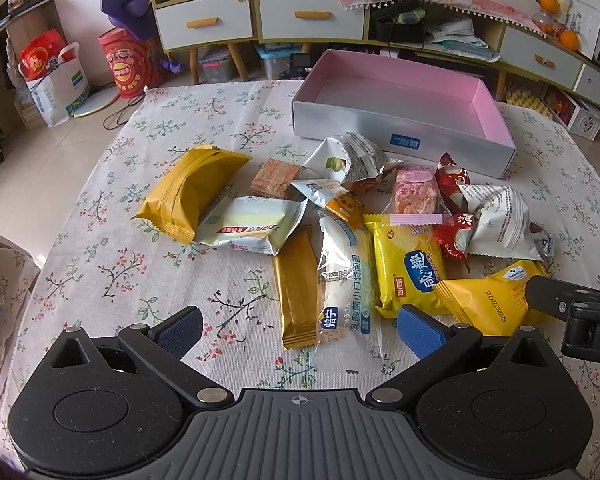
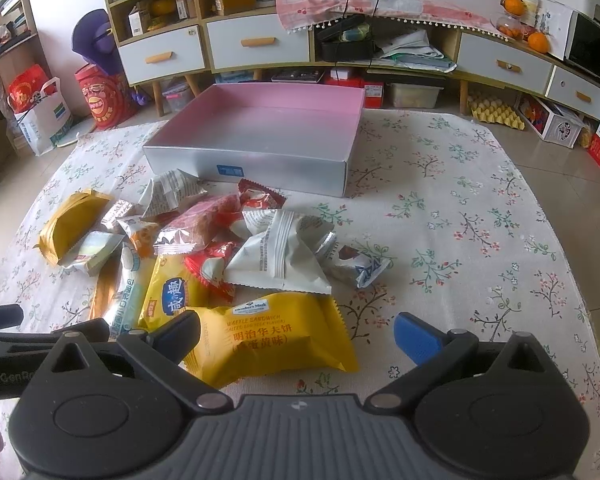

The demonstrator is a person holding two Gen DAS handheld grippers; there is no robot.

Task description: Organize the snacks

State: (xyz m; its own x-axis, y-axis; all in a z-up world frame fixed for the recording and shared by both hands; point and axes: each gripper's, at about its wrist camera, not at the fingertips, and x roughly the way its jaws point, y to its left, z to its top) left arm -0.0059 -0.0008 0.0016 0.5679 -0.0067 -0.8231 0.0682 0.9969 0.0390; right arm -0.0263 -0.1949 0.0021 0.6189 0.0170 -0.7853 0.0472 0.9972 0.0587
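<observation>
A heap of snack packets lies on the floral tablecloth in front of an empty silver box with a pink inside (image 1: 400,92) (image 2: 260,128). My left gripper (image 1: 300,332) is open, near a long gold packet (image 1: 296,292) and a clear bread packet (image 1: 346,276). My right gripper (image 2: 300,340) is open around the near end of a yellow waffle sandwich packet (image 2: 276,336), not closed on it. That packet also shows in the left wrist view (image 1: 488,296), beside the right gripper's black body (image 1: 572,304). A yellow cracker packet (image 1: 410,264) (image 2: 172,296) lies between them.
A fat gold packet (image 1: 188,192) and a white packet (image 1: 256,224) lie at the heap's left. White pyramid packets (image 2: 276,256) and red packets (image 2: 212,268) lie in the middle. Drawers and shelves (image 2: 260,44) stand behind the table. Bags (image 1: 56,80) stand on the floor at left.
</observation>
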